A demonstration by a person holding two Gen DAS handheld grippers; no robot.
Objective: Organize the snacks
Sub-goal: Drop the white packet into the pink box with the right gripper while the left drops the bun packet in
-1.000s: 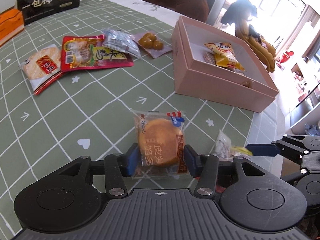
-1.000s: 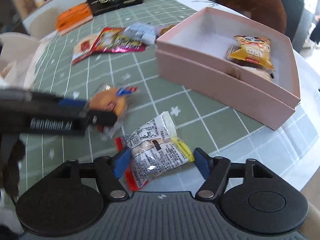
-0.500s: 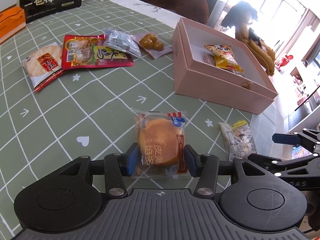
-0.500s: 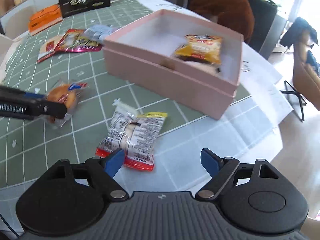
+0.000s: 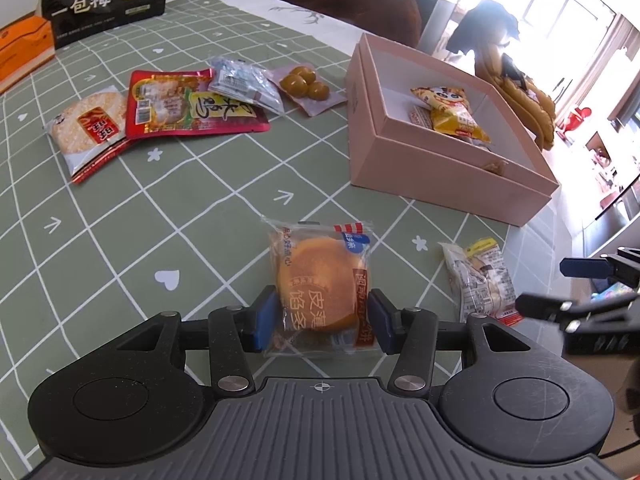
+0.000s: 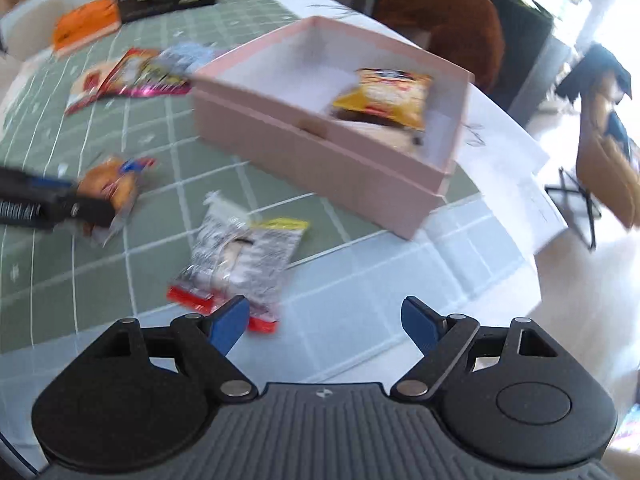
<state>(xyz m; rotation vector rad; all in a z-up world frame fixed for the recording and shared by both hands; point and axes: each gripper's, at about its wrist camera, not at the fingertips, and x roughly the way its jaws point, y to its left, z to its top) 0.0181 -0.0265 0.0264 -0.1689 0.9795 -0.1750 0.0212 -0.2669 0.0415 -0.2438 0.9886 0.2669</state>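
My left gripper (image 5: 322,322) is shut on a clear packet holding a round orange cake (image 5: 318,294), low over the green tablecloth; it also shows at the left of the right wrist view (image 6: 110,188). My right gripper (image 6: 324,322) is open and empty, above the table's near edge; it shows at the right of the left wrist view (image 5: 560,286). A silver and yellow packet with a red end (image 6: 240,258) lies on the table just ahead of its left finger. The open pink box (image 5: 432,176) holds a yellow snack bag (image 5: 450,114).
At the far left lie a rice cracker packet (image 5: 86,128), a red pouch (image 5: 188,106), a silver packet (image 5: 242,82) and a packet of brown balls (image 5: 306,86). A black bag (image 5: 104,0) and an orange box (image 5: 24,52) stand behind. A brown chair (image 6: 448,24) is beyond the table.
My right gripper has opened wide and drawn back from the silver packet, which now lies on the table ahead of it. My left gripper still holds the cake packet in place.
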